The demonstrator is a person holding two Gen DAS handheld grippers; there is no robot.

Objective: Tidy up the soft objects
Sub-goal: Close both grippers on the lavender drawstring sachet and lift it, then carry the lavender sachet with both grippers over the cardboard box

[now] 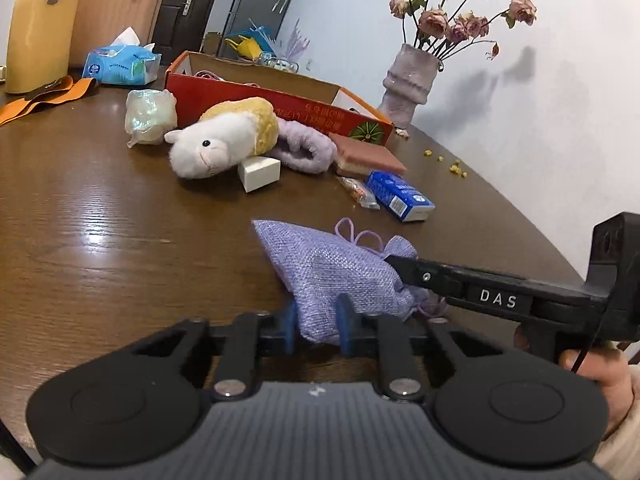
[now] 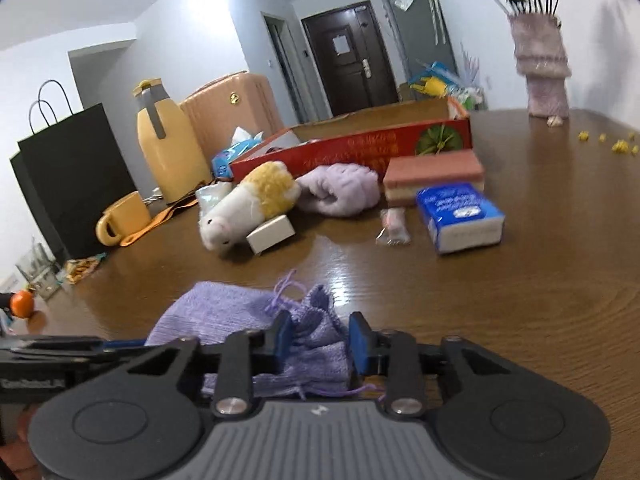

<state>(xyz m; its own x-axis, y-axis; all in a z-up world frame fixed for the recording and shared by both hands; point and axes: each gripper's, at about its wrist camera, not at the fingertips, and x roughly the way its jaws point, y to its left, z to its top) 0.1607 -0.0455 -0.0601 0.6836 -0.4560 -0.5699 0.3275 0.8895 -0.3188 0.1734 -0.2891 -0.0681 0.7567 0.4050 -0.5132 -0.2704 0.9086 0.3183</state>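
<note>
A lilac woven drawstring pouch (image 1: 336, 276) (image 2: 224, 316) lies on the brown table, close in front of both grippers. My left gripper (image 1: 316, 328) is shut on the pouch's bottom edge, its blue pads pressing the fabric from both sides. My right gripper (image 2: 320, 344) straddles the gathered neck; the fabric sits loosely between its pads, so it is open. One of its black fingers (image 1: 440, 276) reaches in from the right in the left wrist view. Further back lie a white and yellow plush alpaca (image 1: 224, 136) (image 2: 248, 204) and a fuzzy lilac headband (image 1: 304, 150) (image 2: 340, 192).
An open red cardboard box (image 1: 280, 108) (image 2: 352, 148) stands behind the plush. Near it are a pink sponge (image 1: 368, 156), a blue tissue pack (image 1: 400, 196), a white block (image 1: 260, 174) and a small wrapped sweet (image 2: 394, 226). A vase (image 1: 408, 84) stands at the back right, a yellow mug (image 2: 120, 216) at the left.
</note>
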